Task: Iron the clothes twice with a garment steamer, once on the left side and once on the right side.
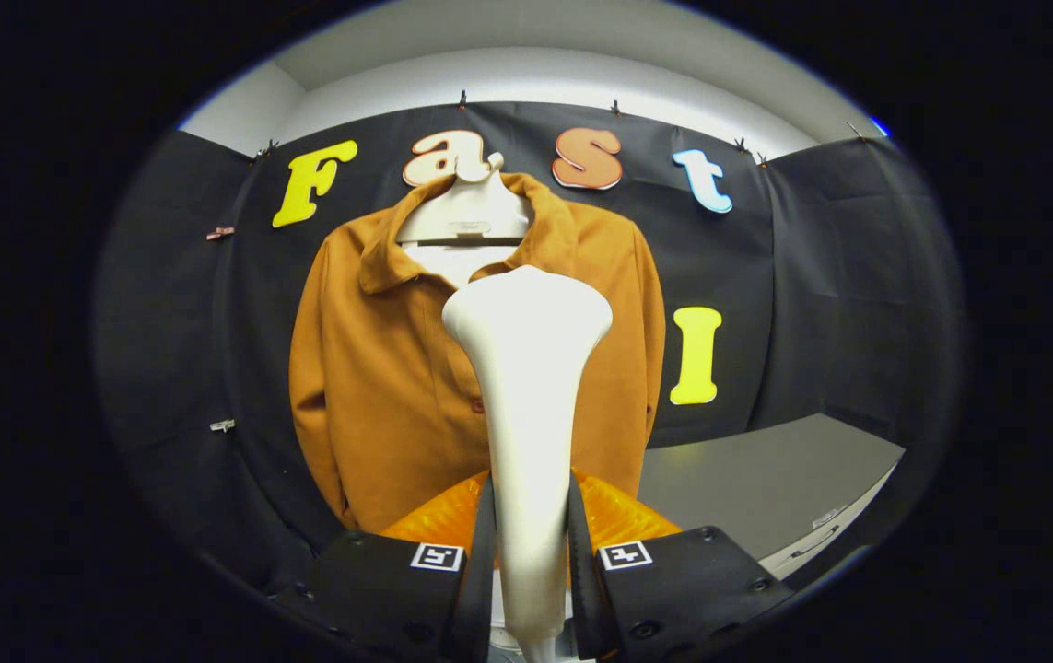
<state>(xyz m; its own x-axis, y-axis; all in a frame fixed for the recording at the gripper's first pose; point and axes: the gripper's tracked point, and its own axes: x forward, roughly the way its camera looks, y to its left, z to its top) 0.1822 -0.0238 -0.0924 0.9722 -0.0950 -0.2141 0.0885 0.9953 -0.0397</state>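
Gripper clamps both fingers on the white garment steamer (upright), its head near the brown shirt hanging beyond.

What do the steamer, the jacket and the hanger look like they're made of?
Steamer, clamped between the gripper fingers: smooth white moulded plastic by the look, soft sheen, no seams.
Jacket, beyond the steamer: brown woven cloth, matte, faint folds; the fibre can't be told.
Hanger, inside the collar: pale, flat and rigid, probably plastic or painted wood.

Steamer between fingers, before jacket
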